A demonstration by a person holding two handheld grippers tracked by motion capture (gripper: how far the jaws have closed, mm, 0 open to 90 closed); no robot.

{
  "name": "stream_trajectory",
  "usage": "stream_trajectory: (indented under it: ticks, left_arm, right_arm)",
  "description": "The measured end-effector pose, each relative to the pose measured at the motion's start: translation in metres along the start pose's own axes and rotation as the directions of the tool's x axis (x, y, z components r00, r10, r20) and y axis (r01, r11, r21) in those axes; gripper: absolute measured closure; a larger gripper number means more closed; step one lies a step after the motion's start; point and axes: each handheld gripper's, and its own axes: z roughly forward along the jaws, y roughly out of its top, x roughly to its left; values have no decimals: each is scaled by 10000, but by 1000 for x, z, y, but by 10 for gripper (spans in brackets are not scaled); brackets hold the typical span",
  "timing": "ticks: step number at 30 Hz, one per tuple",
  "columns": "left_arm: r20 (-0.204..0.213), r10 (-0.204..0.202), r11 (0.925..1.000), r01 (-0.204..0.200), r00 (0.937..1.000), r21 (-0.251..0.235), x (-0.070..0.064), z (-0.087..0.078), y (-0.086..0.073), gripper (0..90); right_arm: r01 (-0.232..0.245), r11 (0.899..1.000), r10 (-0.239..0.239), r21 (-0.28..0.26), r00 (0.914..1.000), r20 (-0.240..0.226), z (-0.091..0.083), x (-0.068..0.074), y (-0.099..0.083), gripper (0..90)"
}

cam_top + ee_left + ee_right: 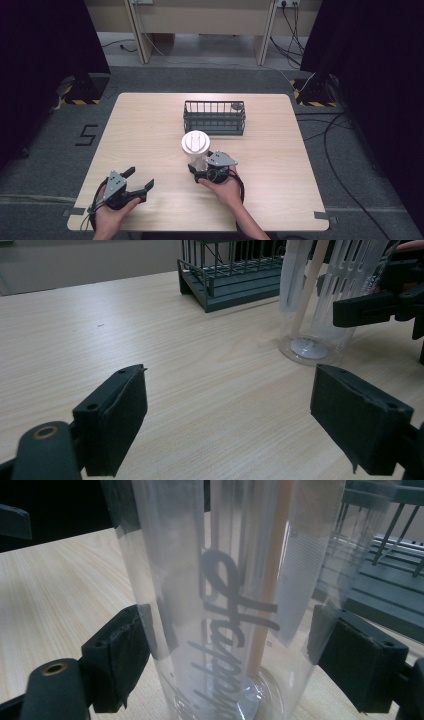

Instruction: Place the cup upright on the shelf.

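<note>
cup (195, 148) mid-table, rack (214, 118) just behind it (slightly right), right claw (199, 169) before the cup

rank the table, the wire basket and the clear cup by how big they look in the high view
1. table, largest by far.
2. wire basket, clearly wider than the cup.
3. clear cup, smallest; it stands between the right tongs, and its white lid sits nearer the camera, so it looks somewhat bigger than it is.
</note>
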Motion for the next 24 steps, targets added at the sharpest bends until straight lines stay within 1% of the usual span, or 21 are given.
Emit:
stream_trajectory:
  ticks: [5,11,13,14,19,24]
  left_arm:
    - [36,-27,10000,27,10000,3,0,1,0,146]
    - [51,-27,10000,27,10000,-4,0,0,0,147]
    - [28,-36,10000,36,10000,-10,0,0,0,147]
    - [23,-79,10000,79,10000,-10,1,0,0,146]
    - [2,-65,10000,65,10000,-4,1,0,0,146]
    - [-17,-96,10000,96,10000,19,2,0,-1,147]
  right_arm:
    - [99,10000,-99,-11,9999,-38,-1,1,0,186]
    - [96,10000,-96,-6,9999,-79,-2,1,1,187]
    - [86,9999,-86,-103,9999,-80,-3,2,2,187]
    - [105,9997,-107,-214,9999,-60,-4,2,4,187]
    - [156,9994,-155,-320,9999,39,-7,-1,10,187]
    - [86,9991,-80,-415,9999,127,-12,-5,15,187]
